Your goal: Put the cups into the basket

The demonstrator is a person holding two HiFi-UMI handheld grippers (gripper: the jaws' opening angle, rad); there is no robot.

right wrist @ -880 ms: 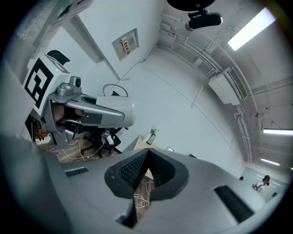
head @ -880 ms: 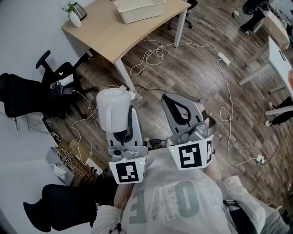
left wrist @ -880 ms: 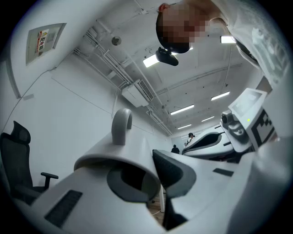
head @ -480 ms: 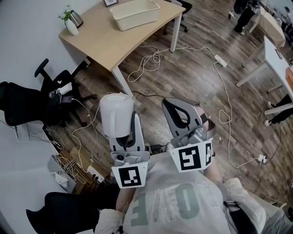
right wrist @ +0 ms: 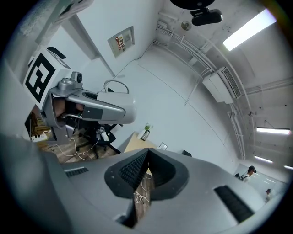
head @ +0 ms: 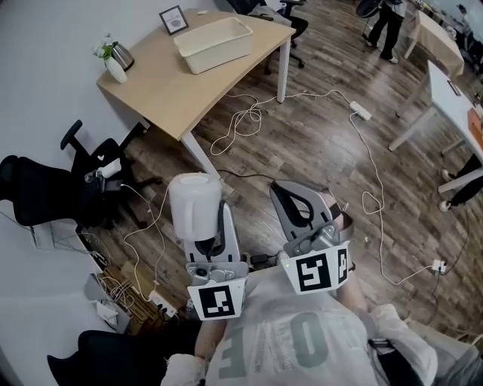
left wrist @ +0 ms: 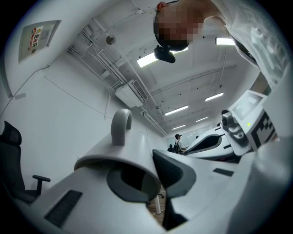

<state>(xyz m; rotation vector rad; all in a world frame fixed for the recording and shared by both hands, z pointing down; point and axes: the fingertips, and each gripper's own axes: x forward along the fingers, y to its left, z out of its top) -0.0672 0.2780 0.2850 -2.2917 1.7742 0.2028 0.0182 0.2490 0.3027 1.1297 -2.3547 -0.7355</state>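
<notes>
My left gripper is shut on a white cup held over the wood floor. In the left gripper view the cup lies wedged between the jaws, its handle pointing up. My right gripper is beside it, shut with nothing in it; in the right gripper view its ribbed pads meet. The cream basket stands on the wooden table, far ahead of both grippers. The basket's inside is not visible from here.
White cables and a power strip lie on the floor between me and the table. A black office chair stands at the left. A small vase and a picture frame are on the table.
The head view has shifted, so the table and basket show more fully and sit lower in the picture. Both grippers keep their hold and pose, a little lower in view.
</notes>
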